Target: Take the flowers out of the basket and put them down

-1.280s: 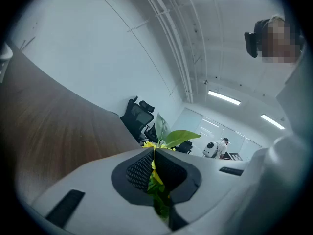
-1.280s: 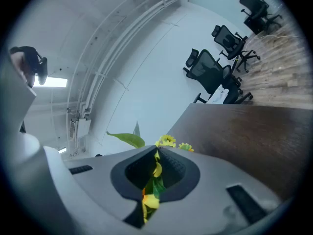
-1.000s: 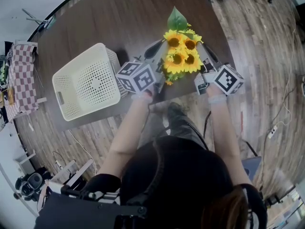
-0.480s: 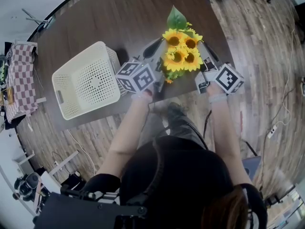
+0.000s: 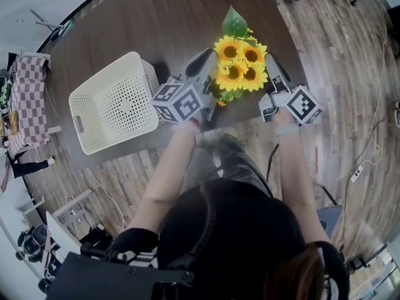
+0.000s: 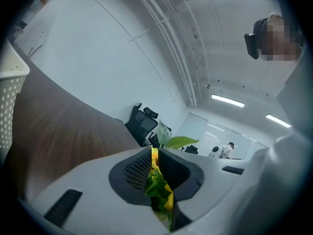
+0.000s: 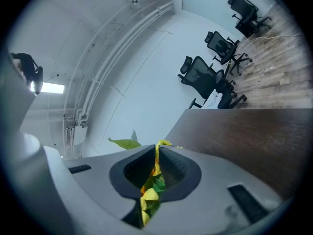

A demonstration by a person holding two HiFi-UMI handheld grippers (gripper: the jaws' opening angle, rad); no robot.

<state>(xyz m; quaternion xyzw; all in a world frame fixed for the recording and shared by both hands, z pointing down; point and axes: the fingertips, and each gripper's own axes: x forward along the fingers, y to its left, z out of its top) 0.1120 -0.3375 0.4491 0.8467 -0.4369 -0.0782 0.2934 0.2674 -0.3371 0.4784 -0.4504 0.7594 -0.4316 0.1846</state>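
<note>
The bunch of yellow artificial sunflowers (image 5: pixel 239 64) stands upright at upper centre over the dark wooden surface (image 5: pixel 156 24), right of the cream perforated plastic basket (image 5: pixel 134 59). The left tongs (image 5: pixel 208 64) and the right tongs (image 5: pixel 270 67) pinch its leaves from both sides, and their jaws have just been opening.

Materials and finishes
The basket (image 5: pixel 112 108) is seen as matt white perforated plastic, the table (image 5: pixel 156 24) as smooth dark wood grain, the floor (image 5: pixel 350 61) as planked wood, the cloth (image 5: pixel 28 99) as checked weave.
</note>
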